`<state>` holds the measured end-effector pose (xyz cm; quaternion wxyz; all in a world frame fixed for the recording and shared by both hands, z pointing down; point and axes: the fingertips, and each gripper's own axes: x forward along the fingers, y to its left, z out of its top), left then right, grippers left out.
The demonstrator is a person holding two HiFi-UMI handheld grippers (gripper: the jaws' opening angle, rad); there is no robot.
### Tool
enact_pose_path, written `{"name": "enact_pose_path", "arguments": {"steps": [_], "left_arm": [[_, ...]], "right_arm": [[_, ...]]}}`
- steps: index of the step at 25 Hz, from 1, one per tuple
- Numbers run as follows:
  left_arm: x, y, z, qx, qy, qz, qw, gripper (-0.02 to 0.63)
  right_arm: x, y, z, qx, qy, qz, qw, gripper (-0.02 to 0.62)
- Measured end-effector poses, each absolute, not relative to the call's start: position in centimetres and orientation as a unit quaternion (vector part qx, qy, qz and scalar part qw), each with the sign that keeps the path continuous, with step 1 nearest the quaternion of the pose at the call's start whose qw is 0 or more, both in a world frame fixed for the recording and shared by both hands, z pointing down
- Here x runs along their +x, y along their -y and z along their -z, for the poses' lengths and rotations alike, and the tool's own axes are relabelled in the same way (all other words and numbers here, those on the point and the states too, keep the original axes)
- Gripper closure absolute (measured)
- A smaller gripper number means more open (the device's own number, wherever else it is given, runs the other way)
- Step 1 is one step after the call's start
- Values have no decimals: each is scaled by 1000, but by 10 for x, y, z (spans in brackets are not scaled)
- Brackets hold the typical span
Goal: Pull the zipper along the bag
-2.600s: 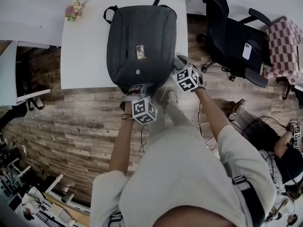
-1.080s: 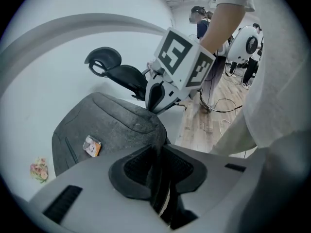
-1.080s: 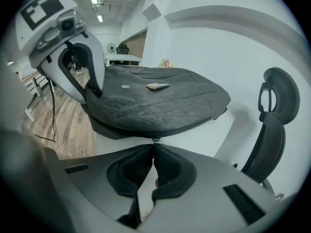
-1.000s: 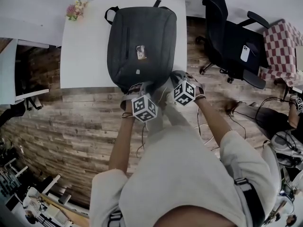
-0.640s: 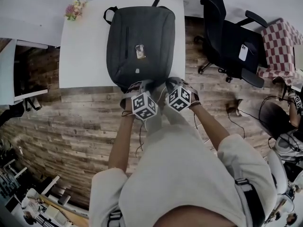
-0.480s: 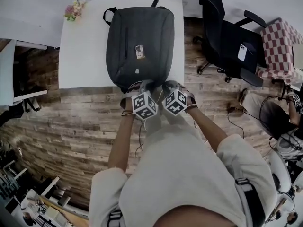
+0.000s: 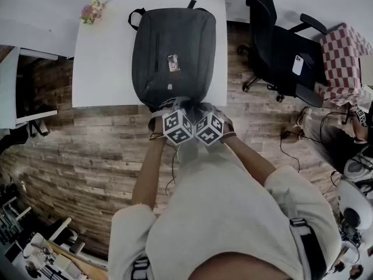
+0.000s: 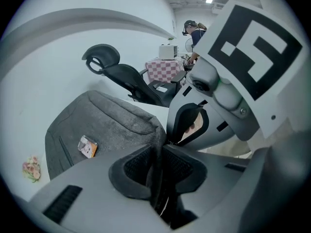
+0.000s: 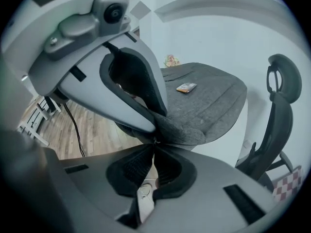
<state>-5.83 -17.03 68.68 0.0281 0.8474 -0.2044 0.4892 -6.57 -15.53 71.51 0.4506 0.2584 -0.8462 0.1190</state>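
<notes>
A dark grey backpack (image 7: 172,45) lies flat on the white table (image 7: 102,63), its bottom end over the near edge. My left gripper (image 7: 175,106) is at that near end, shut on a fold of the bag's fabric (image 8: 156,130), which sits between its pads (image 8: 138,166). My right gripper (image 7: 196,107) is right beside it, the two marker cubes touching. In the right gripper view its jaws (image 9: 154,148) are pressed together on the small metal zipper pull (image 9: 154,141) at the bag's seam. The zipper track is hidden under the grippers.
A small orange tag (image 7: 172,63) lies on the bag. A flower bunch (image 7: 92,9) sits at the table's far left corner. A black office chair (image 7: 280,45) holding a phone (image 7: 298,65) stands right of the table, with a checked cloth (image 7: 347,57) beyond it.
My right gripper has slid left along the bag's near edge, from the right corner to right beside the left gripper. The left gripper has stayed put.
</notes>
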Motion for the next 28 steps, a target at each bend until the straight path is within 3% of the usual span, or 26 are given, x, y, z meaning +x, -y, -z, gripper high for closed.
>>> {"name": "enact_pose_path", "arguments": {"steps": [14,23,28], "left_arm": [[-87,155,-692,831,174,-527,-43,442],[-133,151,-699,804,164,-567,-64,456],[-132,151,-707,794,136,-585,-92,520]], "right_arm": [[-60,156,-718,257,848,-127,445,574],[-59,155,-719,254,848,-127,447,574],[-59,155,-720,256,845,-128,451,574]]}}
